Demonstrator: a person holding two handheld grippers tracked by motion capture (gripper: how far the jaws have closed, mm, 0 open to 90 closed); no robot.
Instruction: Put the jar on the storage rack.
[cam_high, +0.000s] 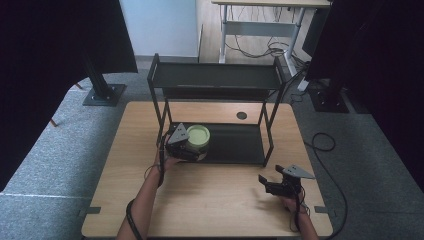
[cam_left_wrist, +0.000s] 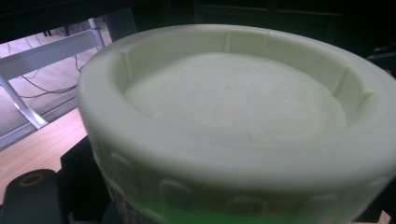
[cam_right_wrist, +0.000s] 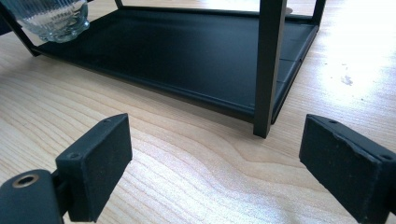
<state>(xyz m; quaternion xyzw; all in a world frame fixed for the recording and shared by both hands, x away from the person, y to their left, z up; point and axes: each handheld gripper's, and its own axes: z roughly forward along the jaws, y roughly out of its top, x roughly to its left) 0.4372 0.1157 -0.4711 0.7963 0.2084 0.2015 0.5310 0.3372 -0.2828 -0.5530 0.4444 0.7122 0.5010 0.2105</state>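
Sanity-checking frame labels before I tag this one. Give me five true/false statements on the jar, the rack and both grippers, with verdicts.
1. The jar with the pale green lid sits at the left end of the rack's lower shelf. True.
2. The left gripper is at the jar. True; in its own view the lid looms right in front of the camera.
3. The right gripper is shut on a rack leg. False: its jaws stand wide apart over the bare wooden table, and the leg is ahead of them, untouched.
4. The jar stands on the rack's top shelf. False: the top shelf looks bare.
5. The jar is open. False: the lid is on.
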